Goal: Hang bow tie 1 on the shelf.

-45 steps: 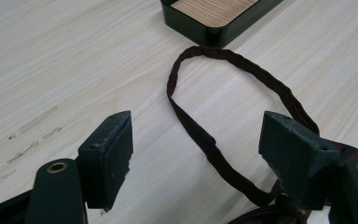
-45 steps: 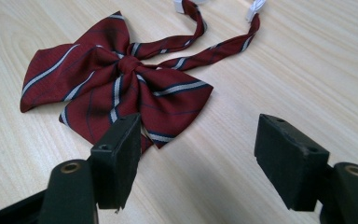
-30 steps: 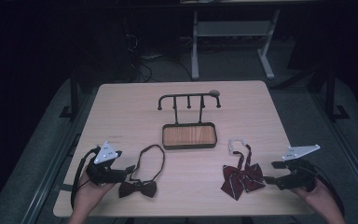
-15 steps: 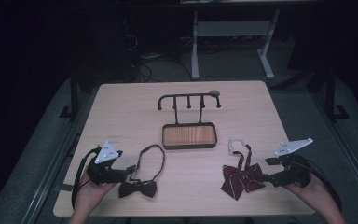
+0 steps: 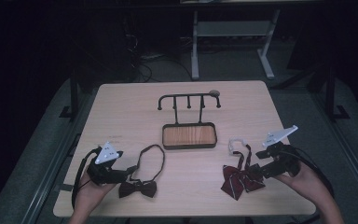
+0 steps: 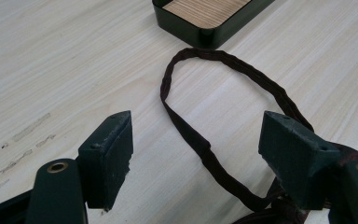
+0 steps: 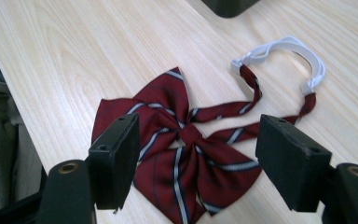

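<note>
A dark brown bow tie [image 5: 137,188] lies at the table's front left, its strap [image 6: 186,126] looped toward the tray. My left gripper [image 5: 129,170] rests beside it, open [image 6: 196,119], with the strap lying on the wood between the jaws, untouched. A dark red striped bow tie [image 5: 240,179] with a white elastic band [image 7: 284,46] lies at the front right. My right gripper [image 5: 259,168] hovers just right of it, open [image 7: 198,123]. Its jaws have just been closing a little, and the red bow [image 7: 177,154] sits below the gap, ungripped.
A black stand with a wood-floored tray [image 5: 189,135] and a bar of hooks [image 5: 189,98] occupies the table's middle. Its tray corner [image 6: 205,14] is close beyond the brown strap. The light wooden table [image 5: 121,107] ends just in front of both hands.
The right gripper has moved left toward the red bow tie and risen slightly. The left gripper and both bow ties have stayed put.
</note>
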Demonstrator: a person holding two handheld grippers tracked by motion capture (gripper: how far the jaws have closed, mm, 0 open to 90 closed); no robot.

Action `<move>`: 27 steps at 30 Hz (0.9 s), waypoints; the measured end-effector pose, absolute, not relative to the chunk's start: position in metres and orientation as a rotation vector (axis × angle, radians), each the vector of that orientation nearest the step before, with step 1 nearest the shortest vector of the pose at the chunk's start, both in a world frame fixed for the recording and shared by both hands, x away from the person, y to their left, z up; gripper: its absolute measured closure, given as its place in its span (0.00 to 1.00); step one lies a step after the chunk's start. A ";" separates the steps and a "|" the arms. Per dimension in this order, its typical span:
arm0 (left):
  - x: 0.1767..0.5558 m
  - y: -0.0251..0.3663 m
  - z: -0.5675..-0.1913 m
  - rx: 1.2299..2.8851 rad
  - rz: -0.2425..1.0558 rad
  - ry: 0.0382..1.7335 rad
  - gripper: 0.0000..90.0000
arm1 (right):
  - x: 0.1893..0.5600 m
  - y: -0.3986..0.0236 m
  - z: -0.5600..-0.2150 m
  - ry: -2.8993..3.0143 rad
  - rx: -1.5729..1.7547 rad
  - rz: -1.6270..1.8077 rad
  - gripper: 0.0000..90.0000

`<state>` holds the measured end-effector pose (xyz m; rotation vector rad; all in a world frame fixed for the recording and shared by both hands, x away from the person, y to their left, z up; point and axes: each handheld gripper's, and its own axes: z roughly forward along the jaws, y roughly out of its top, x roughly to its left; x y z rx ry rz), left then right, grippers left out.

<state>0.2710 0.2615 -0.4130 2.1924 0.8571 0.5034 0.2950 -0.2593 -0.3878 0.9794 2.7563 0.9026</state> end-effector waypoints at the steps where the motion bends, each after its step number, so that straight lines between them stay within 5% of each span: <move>1: 0.271 0.261 -0.413 2.187 0.500 0.862 0.29 | 0.297 -0.257 -0.387 2.764 0.978 0.898 0.34; 27: 0.271 0.262 -0.414 2.183 0.498 0.860 0.29 | 0.353 -0.233 -0.389 2.848 0.962 0.701 0.41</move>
